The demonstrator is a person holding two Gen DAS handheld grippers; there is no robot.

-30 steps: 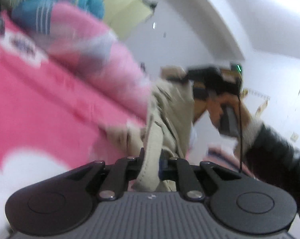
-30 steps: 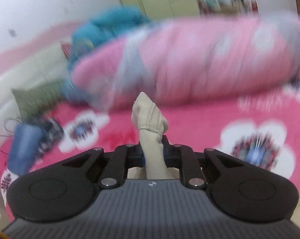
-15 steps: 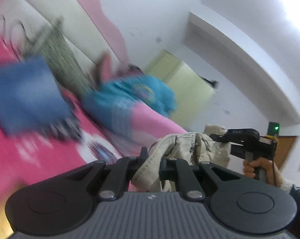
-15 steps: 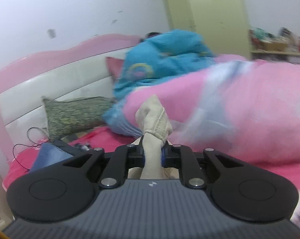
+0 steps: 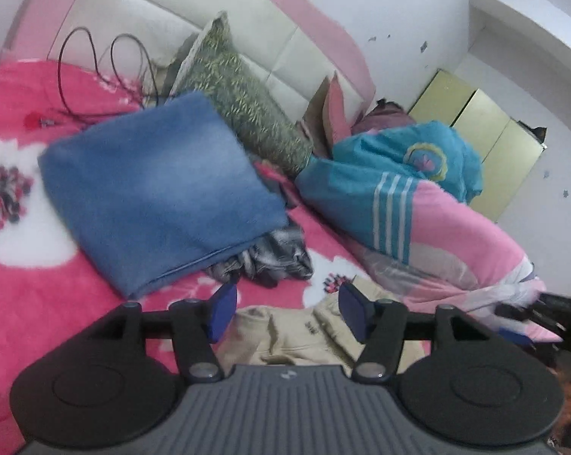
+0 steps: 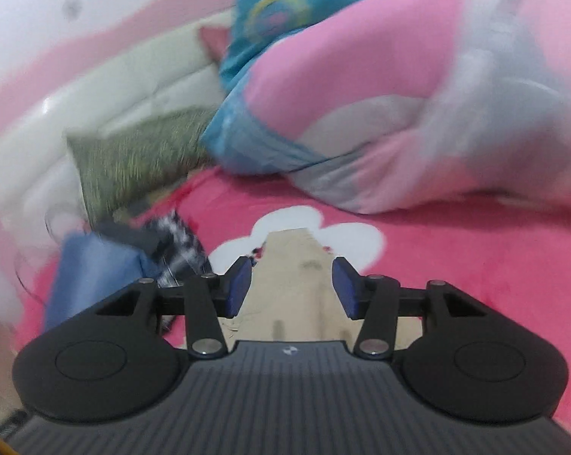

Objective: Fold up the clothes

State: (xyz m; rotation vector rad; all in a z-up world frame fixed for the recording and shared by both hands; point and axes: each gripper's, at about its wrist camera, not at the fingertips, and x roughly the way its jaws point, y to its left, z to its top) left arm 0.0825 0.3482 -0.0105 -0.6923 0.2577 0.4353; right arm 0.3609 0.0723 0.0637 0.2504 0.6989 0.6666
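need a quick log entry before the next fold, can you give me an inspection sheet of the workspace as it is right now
Surface: pink floral bedspread, soft and uneven.
Job's things: beige garment lying on the bed below both grippers, crumpled at the left side.
Clutter: folded blue towel on dark striped clothing; green patterned pillow; pink and teal quilt.
Grippers: left gripper open; right gripper open; neither holds cloth.
Cables: dark looped cables by the headboard.
Surroundings: padded white headboard, yellow-green wardrobe, white wall.

Black tongs (image 5: 287,313), blue pads (image 6: 238,290), silver screws, ribbed grey housing.
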